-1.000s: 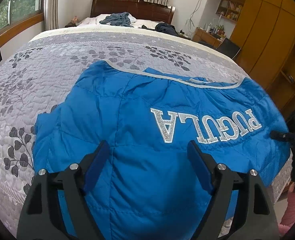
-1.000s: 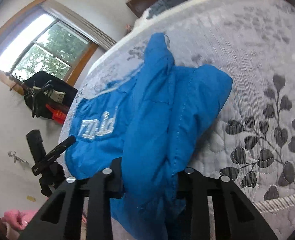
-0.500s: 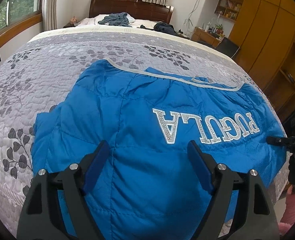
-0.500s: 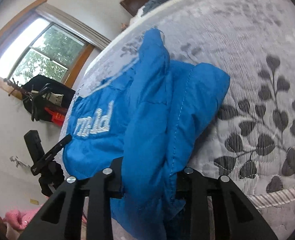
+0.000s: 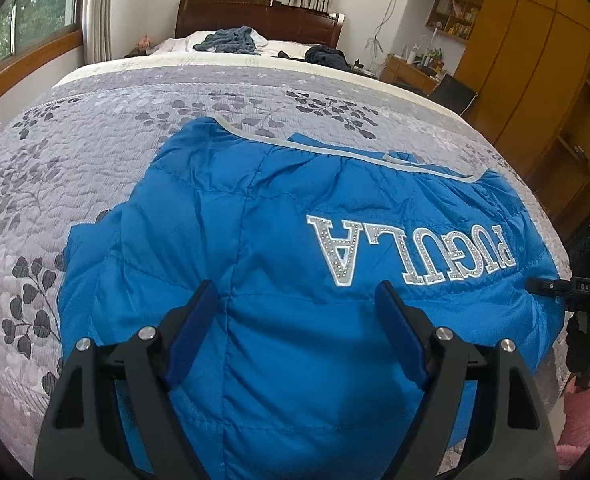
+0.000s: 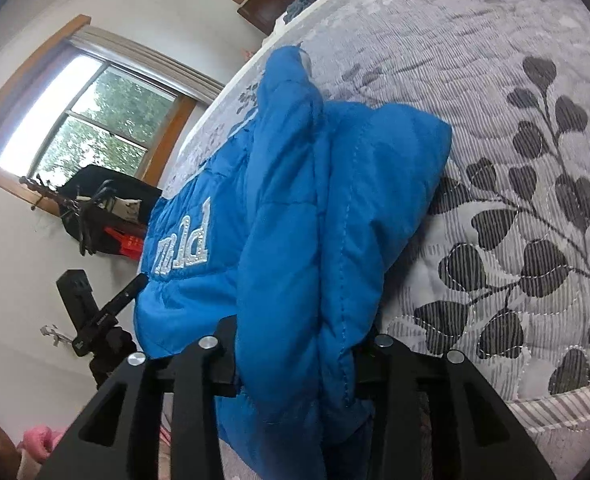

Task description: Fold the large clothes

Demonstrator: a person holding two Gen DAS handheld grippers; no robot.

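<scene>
Two grippers on one jacket right now. The right gripper (image 6: 295,360) has its jaws pinching a thick bunch of the blue jacket (image 6: 295,220), a sleeve or side edge by the look of it, with padded fabric bulging up between the black fingers. Compared with a second ago that bunch sits a little more upright and the camera has tipped closer to the bed edge, so the lift looks to be creeping along rather than sweeping over.

Over to the left gripper (image 5: 299,312): jaws spread wide, blue pads either side of a swell of jacket (image 5: 279,240), holding nothing that I can see. Its view has barely shifted across the last second; the garment has slid only slightly in frame. My read is that the left side is steadying or waiting while the right prepares to carry its fold inward across the back.

Moving outward, the jacket lies back-up near the foot of the bed (image 5: 95,152), the silver lettering (image 5: 411,248) reading upside down from here, grey hem trim at the far edge. It rests on the grey leaf-print quilt (image 6: 515,220).

As for containers, none is in play: no basket, box or drawer near the jacket. Wooden wardrobes (image 5: 535,60) stand shut along the wall, contents hidden.
</scene>
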